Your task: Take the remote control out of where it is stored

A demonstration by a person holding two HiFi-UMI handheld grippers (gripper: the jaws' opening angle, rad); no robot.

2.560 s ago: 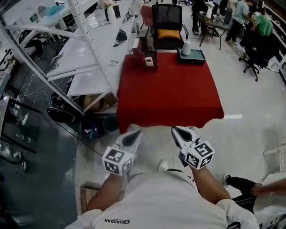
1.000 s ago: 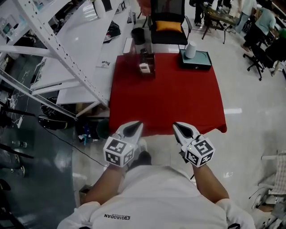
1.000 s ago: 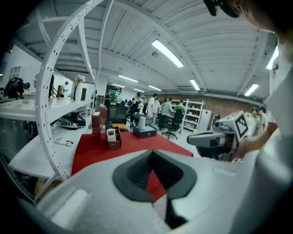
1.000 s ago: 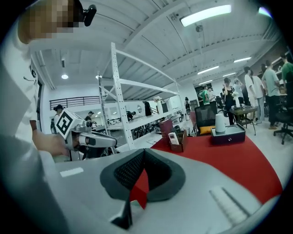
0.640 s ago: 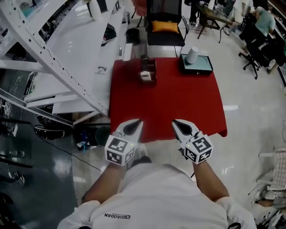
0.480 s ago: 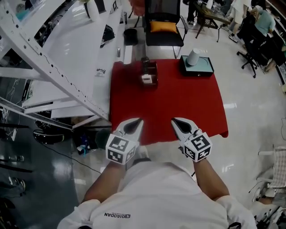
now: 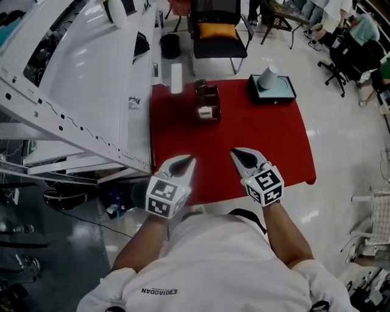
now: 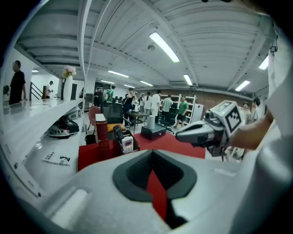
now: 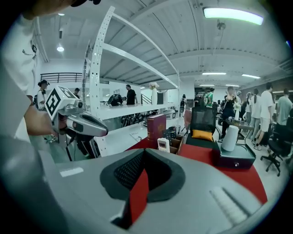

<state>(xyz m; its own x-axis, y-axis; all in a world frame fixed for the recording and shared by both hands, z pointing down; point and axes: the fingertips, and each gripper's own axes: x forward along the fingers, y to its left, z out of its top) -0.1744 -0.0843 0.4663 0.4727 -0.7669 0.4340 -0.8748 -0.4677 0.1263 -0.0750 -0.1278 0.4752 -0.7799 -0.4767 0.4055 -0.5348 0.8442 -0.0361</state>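
1 red-cloth worktop (image 7: 274,143) ahead; over its near edge the left hand-held gripper (image 7: 184,163) and right hand-held gripper (image 7: 239,155), both with jaws together, empty.
At its far side a small brown open box (image 9: 176,145) stores the black buttoned remote control (image 9: 170,134) on end, long axis near upright; I would open 1 gripper early, pinch the exposed top across its width, and lift along that axis.

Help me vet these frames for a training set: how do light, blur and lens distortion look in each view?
Head view: even overhead light, sharp, white shelving bowed by the wide lens, glare streaks on the floor. Left gripper view: heavy fisheye, black corners, body of the left gripper soft near the lens. Right gripper view: same fisheye; one ceiling lamp blows out.
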